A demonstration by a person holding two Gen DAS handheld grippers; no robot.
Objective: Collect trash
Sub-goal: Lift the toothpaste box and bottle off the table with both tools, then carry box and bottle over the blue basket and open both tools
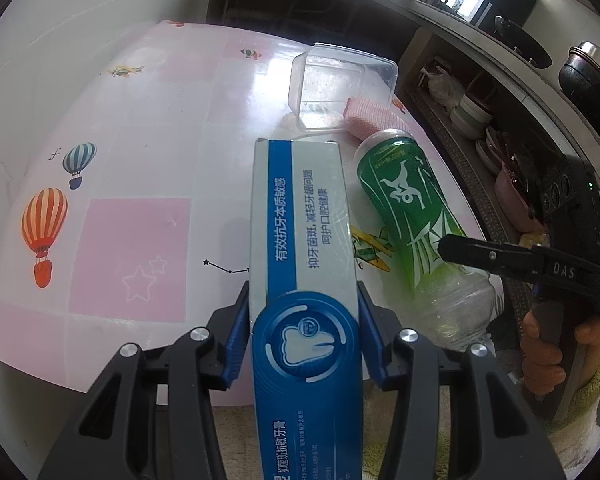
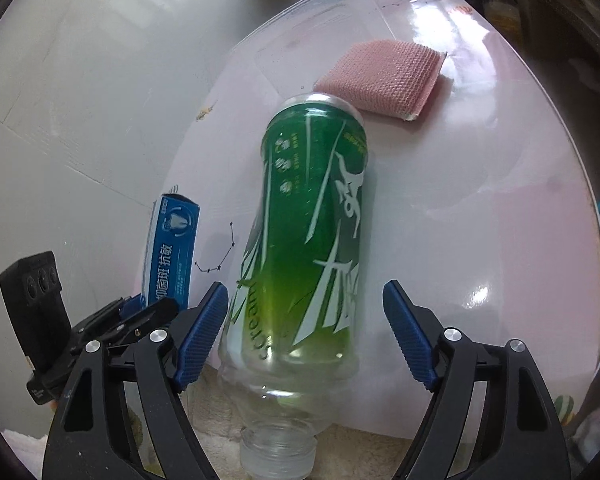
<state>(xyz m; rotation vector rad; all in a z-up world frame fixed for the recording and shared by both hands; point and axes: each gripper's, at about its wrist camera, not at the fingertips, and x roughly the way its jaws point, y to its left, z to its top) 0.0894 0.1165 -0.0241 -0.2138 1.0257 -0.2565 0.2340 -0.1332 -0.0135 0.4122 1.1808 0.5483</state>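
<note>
While the left gripper (image 1: 302, 334) clamps a blue and white toothpaste box (image 1: 300, 240) between its blue pads, the right gripper (image 2: 306, 330) stands with its jaws wide apart on either side of a green-labelled plastic bottle (image 2: 308, 240), the pads clear of its sides. That bottle lies on its side, uncapped, its open neck hanging over the near table edge between the right gripper's arms. By the look of it, one piece of trash is in hand and the bottle is being lined up as the second. Next the right jaws would need to close squarely on the bottle's body; thin, round plastic may buckle or roll away, so a centred squeeze seems wise. Just beyond the bottle's base sits a pink sponge (image 2: 384, 76), and beside that a clear plastic tub (image 1: 342, 88). All rest on a glossy pink and white table (image 1: 132, 184) printed with balloons and planes. Dark kitchen shelves (image 1: 500, 132) with bowls and pots run along the right.
</note>
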